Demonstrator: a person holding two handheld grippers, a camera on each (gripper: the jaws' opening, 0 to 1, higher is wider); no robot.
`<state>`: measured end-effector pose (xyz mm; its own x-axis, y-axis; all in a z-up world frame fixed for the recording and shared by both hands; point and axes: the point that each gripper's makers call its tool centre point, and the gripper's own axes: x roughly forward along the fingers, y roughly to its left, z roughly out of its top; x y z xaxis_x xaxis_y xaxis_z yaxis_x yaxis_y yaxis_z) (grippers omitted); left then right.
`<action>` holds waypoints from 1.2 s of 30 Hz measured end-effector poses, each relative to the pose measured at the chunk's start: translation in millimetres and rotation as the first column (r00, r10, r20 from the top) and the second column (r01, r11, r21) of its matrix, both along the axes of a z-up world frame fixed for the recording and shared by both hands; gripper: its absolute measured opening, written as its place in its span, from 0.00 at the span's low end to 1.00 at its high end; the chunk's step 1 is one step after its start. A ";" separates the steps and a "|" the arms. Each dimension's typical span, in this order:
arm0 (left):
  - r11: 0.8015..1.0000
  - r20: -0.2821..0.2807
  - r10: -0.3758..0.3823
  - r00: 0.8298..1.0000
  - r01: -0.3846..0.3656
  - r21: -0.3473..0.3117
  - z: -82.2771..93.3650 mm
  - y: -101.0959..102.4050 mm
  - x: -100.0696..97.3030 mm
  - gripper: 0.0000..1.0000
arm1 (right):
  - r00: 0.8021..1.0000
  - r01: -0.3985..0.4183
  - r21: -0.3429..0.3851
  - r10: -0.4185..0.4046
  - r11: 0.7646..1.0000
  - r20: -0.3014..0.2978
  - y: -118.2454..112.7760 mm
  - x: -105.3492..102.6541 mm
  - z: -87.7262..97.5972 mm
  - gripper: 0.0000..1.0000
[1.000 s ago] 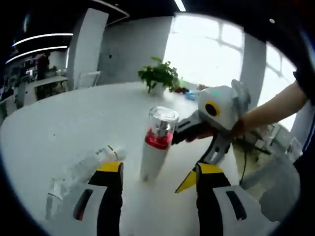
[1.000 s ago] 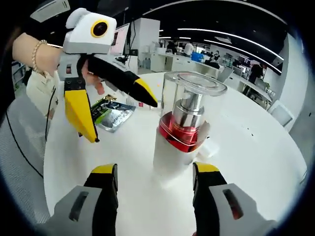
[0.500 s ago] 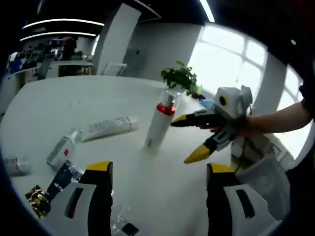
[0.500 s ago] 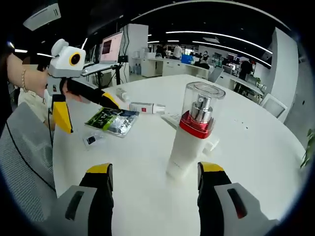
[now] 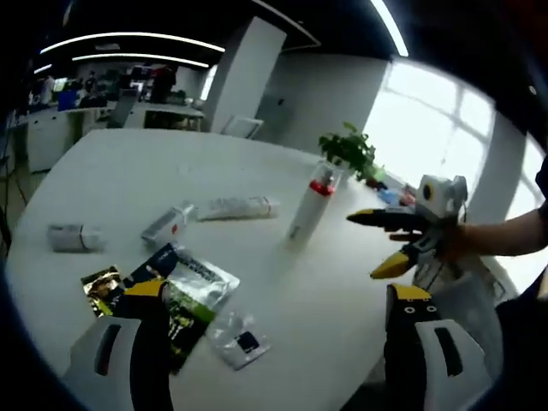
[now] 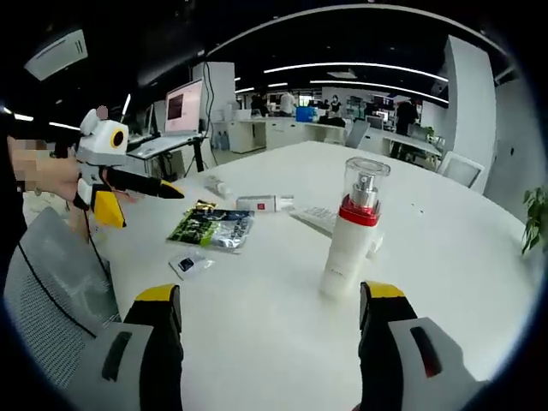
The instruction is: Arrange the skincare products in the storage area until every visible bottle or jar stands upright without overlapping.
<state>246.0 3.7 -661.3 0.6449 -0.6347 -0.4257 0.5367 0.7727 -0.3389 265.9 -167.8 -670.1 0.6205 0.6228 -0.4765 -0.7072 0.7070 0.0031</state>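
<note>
White worktop [image 6: 479, 257] carries, left to right in the right gripper view, foil sachets [image 6: 212, 229], a lying tube [image 6: 264, 203] and the upright red-collared pump bottle [image 6: 354, 229], while left tongs [image 6: 135, 195] and right tongs [image 6: 270, 321] hover spread, grasping nothing.

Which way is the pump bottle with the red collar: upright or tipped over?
Upright. The pump bottle stands on its base on the table, clear cap uppermost.

One upright pump bottle [image 5: 310, 201]; three lying tubes [image 5: 238, 206]; two sachets [image 5: 190, 282]
</note>
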 end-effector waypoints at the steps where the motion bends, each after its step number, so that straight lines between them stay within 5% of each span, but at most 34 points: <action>1: 1.000 0.003 0.000 1.000 0.000 0.005 0.2 1.8 -3.2 0.99 | 1.000 0.003 0.008 -0.003 1.000 0.001 0.5 -2.2 1.4 0.88; 16: 0.998 0.062 0.046 0.997 -0.050 0.050 25.8 36.1 -41.4 0.99 | 0.999 0.032 0.040 -0.033 0.999 0.005 4.0 -34.0 13.3 1.00; 22: 0.994 0.050 0.083 0.995 -0.086 0.062 18.3 50.3 -57.7 0.99 | 0.999 0.042 -0.005 -0.042 0.999 0.007 -3.1 -41.6 8.5 1.00; 36: 0.990 0.017 0.136 0.991 -0.136 0.039 14.3 59.4 -69.7 0.98 | 0.996 0.094 0.022 -0.093 0.995 -0.015 -15.9 -58.6 4.9 1.00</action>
<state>176.3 63.1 -647.0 0.7301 -0.5235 -0.4392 0.4301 0.8515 -0.2999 207.3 -183.7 -665.2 0.6700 0.5731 -0.4718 -0.6378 0.7696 0.0291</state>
